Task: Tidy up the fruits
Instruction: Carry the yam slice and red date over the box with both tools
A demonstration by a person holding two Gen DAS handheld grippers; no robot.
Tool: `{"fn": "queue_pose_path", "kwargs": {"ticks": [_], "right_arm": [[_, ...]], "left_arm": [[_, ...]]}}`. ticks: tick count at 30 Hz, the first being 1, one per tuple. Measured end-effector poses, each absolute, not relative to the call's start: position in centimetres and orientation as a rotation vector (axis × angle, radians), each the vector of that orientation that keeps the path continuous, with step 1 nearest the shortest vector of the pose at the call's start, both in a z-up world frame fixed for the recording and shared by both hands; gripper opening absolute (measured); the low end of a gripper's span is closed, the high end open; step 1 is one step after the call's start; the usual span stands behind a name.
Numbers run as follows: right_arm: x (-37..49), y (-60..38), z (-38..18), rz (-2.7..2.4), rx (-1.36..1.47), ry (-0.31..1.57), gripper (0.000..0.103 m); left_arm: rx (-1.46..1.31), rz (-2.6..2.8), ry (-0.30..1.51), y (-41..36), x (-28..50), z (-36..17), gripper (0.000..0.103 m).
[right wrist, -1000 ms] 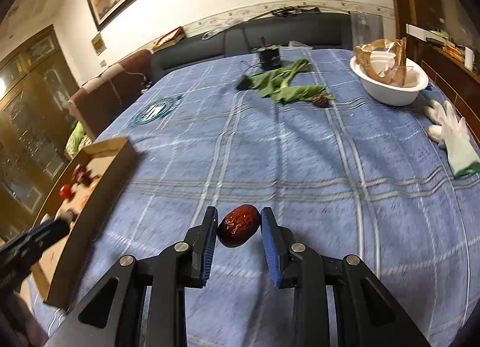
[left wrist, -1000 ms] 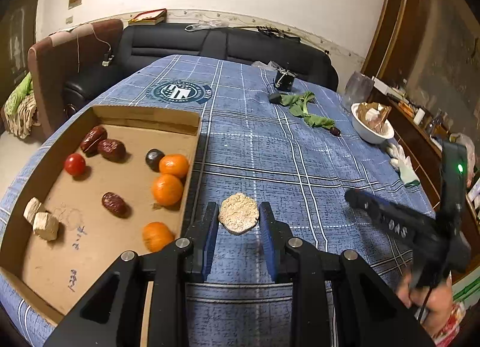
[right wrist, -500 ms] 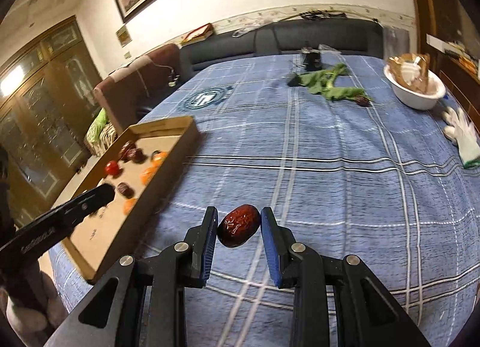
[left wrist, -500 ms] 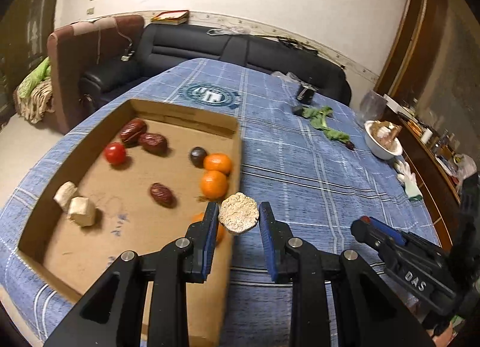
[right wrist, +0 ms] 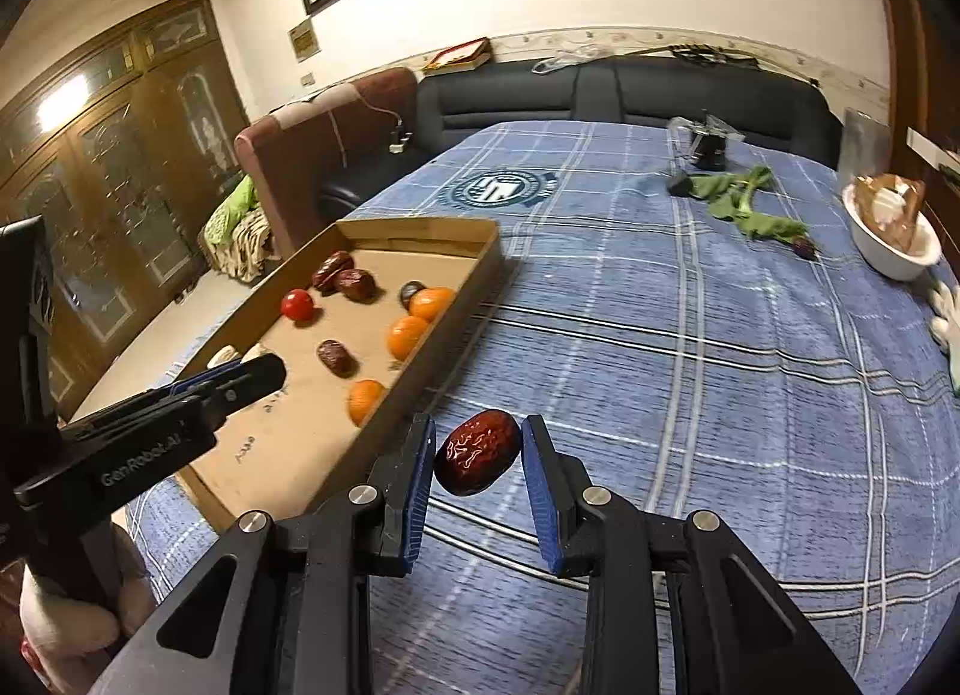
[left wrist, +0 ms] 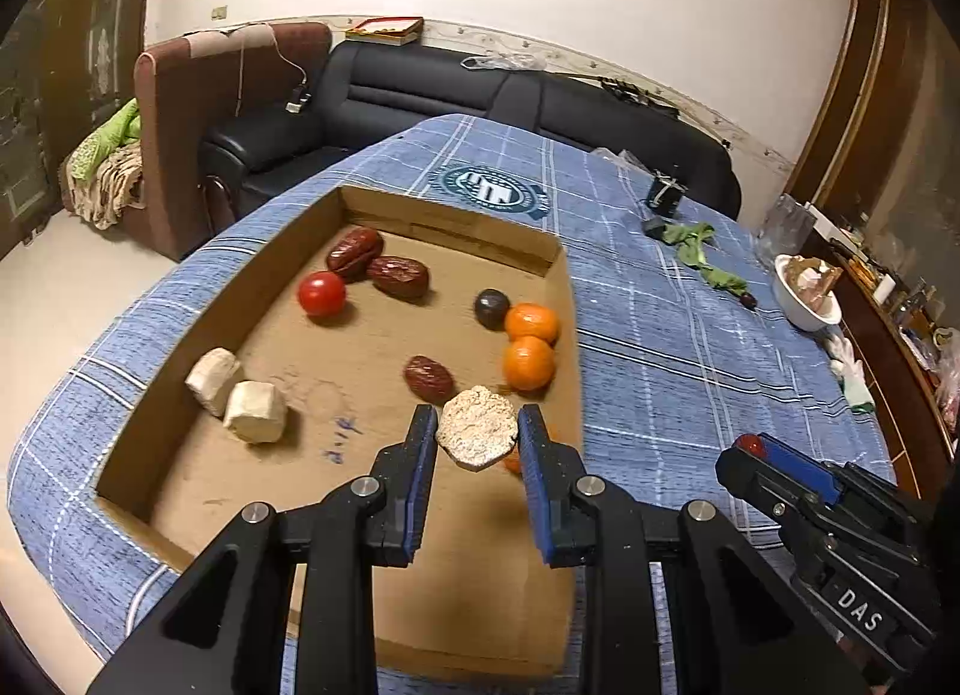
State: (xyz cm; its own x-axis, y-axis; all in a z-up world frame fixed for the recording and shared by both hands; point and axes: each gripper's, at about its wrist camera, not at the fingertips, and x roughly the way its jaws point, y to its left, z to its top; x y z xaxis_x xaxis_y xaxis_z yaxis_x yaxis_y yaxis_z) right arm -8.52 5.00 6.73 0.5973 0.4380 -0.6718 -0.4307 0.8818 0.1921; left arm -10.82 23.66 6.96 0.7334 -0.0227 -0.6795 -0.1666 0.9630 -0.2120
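Observation:
My left gripper [left wrist: 477, 438] is shut on a round beige cake [left wrist: 477, 436] and holds it above the right part of a cardboard tray [left wrist: 564, 275]. The tray holds red dates [left wrist: 397, 276], a cherry tomato [left wrist: 322, 293], a dark plum [left wrist: 491, 308], oranges [left wrist: 528, 362] and two pale chunks [left wrist: 255, 412]. My right gripper [right wrist: 478, 458] is shut on a red date [right wrist: 478, 458] above the blue cloth, just right of the tray [right wrist: 456, 299]. The left gripper [right wrist: 150, 425] also shows in the right wrist view, over the tray.
The table has a blue plaid cloth [right wrist: 690, 365]. At its far right lie green leaves [right wrist: 741, 203], a small dark fruit [right wrist: 804, 246], a white bowl [right wrist: 888, 251], a white glove [right wrist: 948, 311] and a black device [right wrist: 708, 146]. Sofas stand behind the table.
My left gripper has moved left with the cake, from above the cloth to above the tray. My right gripper has moved left with the date, close to the tray's right wall.

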Motion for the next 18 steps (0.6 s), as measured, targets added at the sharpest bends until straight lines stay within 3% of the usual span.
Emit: {"fn": "queue_pose_path", "kwargs": {"ticks": [18], "right_arm": [[-8.6, 11.0, 6.0, 0.596, -0.076, 0.803, 0.033]], "left_arm": [[-0.322, 0.142, 0.762, 27.7, -11.3, 5.8, 0.026]]}}
